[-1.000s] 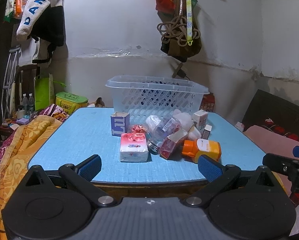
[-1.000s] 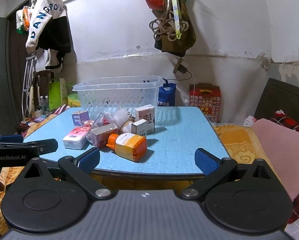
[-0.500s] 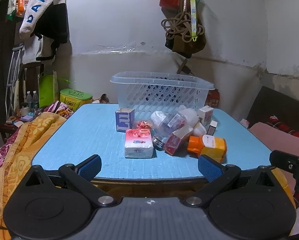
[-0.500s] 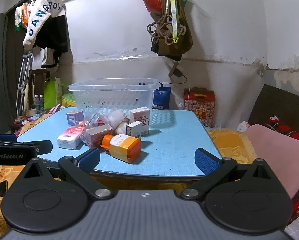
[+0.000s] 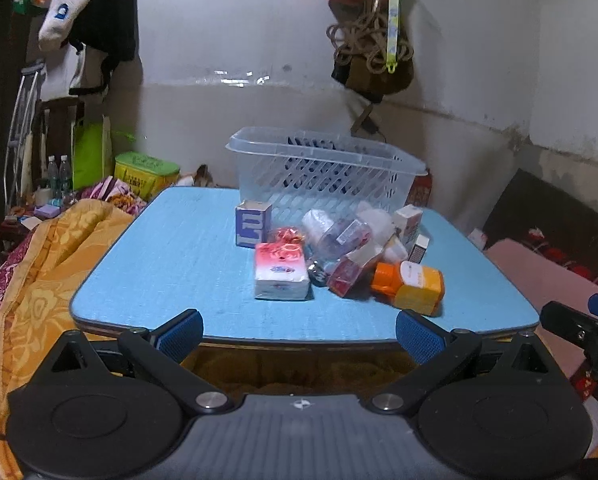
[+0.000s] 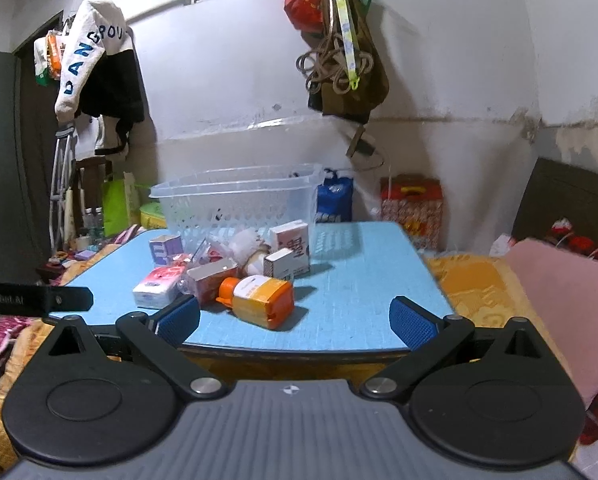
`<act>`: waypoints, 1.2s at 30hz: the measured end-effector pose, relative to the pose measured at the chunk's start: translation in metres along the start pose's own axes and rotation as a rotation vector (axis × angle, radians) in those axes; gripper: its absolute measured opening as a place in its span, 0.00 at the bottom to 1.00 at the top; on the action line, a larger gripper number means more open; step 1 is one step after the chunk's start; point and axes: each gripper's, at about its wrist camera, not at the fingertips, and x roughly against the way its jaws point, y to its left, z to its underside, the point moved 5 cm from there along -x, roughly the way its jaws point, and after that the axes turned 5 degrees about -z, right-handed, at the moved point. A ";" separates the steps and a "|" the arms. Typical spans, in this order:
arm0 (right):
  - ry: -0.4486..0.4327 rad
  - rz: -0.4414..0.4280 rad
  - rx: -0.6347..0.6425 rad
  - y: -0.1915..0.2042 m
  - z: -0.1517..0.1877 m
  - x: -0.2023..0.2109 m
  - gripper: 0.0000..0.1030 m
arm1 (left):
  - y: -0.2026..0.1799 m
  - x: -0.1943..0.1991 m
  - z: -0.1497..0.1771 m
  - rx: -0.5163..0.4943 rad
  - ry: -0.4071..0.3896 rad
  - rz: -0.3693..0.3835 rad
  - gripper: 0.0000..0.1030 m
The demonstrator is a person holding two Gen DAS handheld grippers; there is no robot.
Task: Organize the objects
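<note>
Both tools have advanced toward the surface [image 5: 171,264] over the last second: its near edge now sits just beyond the fingertips in each wrist view, where earlier it lay further off. Left tool [image 5: 299,334] is spread wide and holds nothing. Right tool [image 6: 295,320] is likewise spread wide and empty. Neither touches any item.

Taking the basket [image 5: 327,176] as landmark: it stands at the far middle of the surface, and no contents can be made out through its lattice. All items lie in a cluster on the near side of it. Nearest the tools is the orange bottle [image 6: 259,296], on its side, at the front right of the cluster. The tissue pack [image 5: 281,272] lies flat at the front left. Between them sits a red box [image 5: 345,280], leaning. Behind these, closer to the basket, lie a clear bottle [image 5: 335,236], a blue box [image 5: 253,226] standing upright and a white carton [image 6: 293,244], also upright.

Assessment: no sorting has begun; the change amounts to an approach only. The orange bottle lies most directly ahead of the right tool and is judged the likely first pick. Being rounded and on its side, it may roll if pinched off-centre.
</note>
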 end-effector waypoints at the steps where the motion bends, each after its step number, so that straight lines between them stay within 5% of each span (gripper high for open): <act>1: 0.016 -0.022 -0.013 -0.001 -0.001 -0.003 1.00 | 0.003 -0.002 -0.004 -0.006 0.015 -0.003 1.00; 6: 0.098 -0.032 0.051 -0.004 -0.004 -0.039 1.00 | 0.016 -0.040 -0.022 -0.066 0.098 -0.050 1.00; 11: 0.162 -0.012 0.188 -0.005 -0.006 -0.089 1.00 | 0.015 -0.092 -0.025 -0.075 0.232 0.017 0.94; 15: 0.248 -0.002 0.238 0.001 0.005 -0.129 1.00 | 0.005 -0.118 -0.033 -0.116 0.222 -0.017 0.94; 24: 0.275 0.026 0.251 0.012 0.020 -0.165 1.00 | 0.007 -0.167 -0.026 -0.111 0.273 -0.015 0.94; 29: 0.249 -0.006 0.166 0.005 0.018 -0.172 1.00 | 0.016 -0.174 -0.023 -0.055 0.249 -0.009 0.94; 36: 0.186 -0.052 0.169 0.011 0.022 -0.176 0.90 | -0.002 -0.175 -0.011 -0.165 0.173 0.007 0.98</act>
